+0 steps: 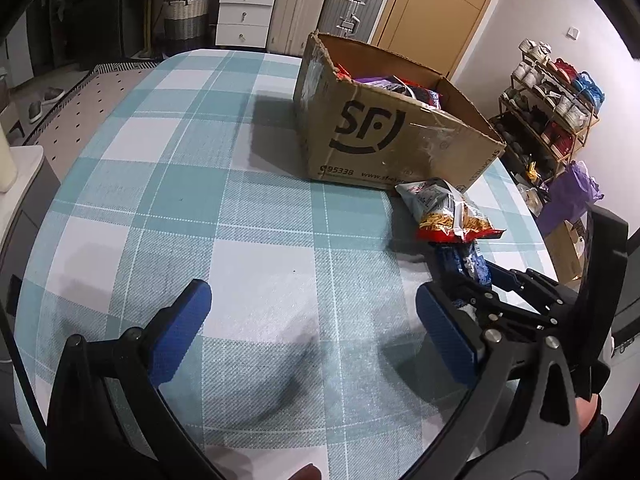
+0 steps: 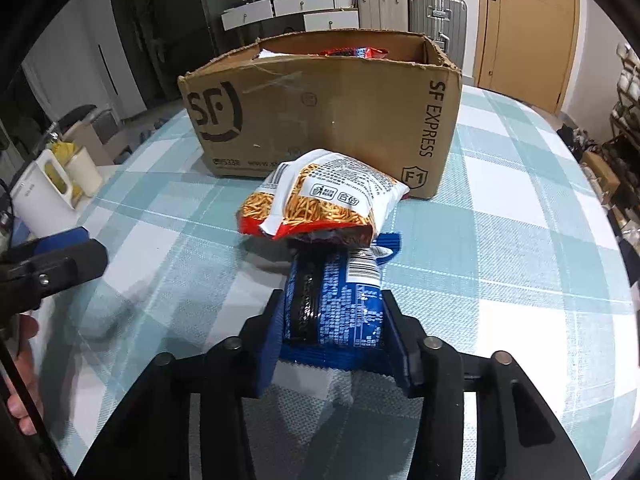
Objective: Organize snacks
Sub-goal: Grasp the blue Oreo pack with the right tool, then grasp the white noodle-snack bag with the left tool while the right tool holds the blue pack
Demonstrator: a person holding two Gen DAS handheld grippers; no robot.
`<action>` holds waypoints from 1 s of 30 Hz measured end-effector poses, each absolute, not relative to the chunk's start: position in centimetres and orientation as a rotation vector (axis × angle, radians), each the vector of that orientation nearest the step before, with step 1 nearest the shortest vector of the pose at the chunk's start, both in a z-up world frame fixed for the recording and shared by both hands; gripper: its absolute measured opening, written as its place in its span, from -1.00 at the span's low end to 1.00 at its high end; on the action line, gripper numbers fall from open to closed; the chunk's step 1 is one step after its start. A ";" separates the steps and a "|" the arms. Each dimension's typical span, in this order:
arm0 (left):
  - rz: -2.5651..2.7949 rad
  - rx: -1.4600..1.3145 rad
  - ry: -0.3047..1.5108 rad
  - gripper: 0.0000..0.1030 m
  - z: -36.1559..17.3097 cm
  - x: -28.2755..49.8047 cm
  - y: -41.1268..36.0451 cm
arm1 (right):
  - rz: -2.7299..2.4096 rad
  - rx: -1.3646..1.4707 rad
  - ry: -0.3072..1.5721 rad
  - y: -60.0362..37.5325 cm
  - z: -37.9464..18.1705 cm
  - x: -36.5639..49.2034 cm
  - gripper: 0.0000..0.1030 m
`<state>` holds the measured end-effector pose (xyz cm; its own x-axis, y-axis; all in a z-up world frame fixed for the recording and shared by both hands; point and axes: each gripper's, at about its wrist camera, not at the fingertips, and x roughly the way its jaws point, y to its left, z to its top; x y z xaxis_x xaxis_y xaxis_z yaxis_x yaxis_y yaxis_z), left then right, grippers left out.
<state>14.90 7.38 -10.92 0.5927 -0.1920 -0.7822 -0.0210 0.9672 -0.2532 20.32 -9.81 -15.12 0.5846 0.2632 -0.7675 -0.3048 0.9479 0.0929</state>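
Observation:
A blue cookie packet (image 2: 336,304) lies on the checked tablecloth, and my right gripper (image 2: 334,322) is shut on its near end, pads pressing both sides. A red and white bag of crispy noodle snack (image 2: 320,200) rests on the packet's far end, in front of the cardboard SF box (image 2: 320,120). In the left wrist view the same snack bag (image 1: 448,212) and blue packet (image 1: 466,268) lie at the right, below the box (image 1: 384,136), which holds several snack packs. My left gripper (image 1: 312,312) hovers open over bare cloth, nothing between its fingers.
The table (image 1: 200,200) carries a teal and white checked cloth. A white container (image 2: 44,192) stands by its left edge. Suitcases (image 1: 352,4), drawers and a door stand behind. A shoe rack (image 1: 552,112) stands off the table's right side.

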 end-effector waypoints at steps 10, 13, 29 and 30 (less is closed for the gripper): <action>-0.108 -0.244 0.950 0.97 -11.0 14.3 7.0 | 0.342 -0.020 0.860 -10.5 -13.6 18.7 -0.12; -0.113 -0.235 0.954 0.97 -11.0 14.1 6.8 | 0.351 0.013 0.859 -11.2 -13.4 18.1 -0.12; -0.164 -0.203 0.988 0.97 -11.1 15.5 4.7 | 0.303 0.105 0.790 -15.9 -11.0 14.2 -0.12; -0.172 -0.197 0.990 0.97 -11.2 15.7 4.4 | 0.301 0.109 0.789 -16.2 -11.0 14.2 -0.12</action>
<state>15.70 4.36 -11.16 0.5377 -0.2326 -0.8104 0.0536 0.9687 -0.2424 14.17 -16.18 -11.00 0.6643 0.3064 -0.6818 -0.2255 0.9518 0.2081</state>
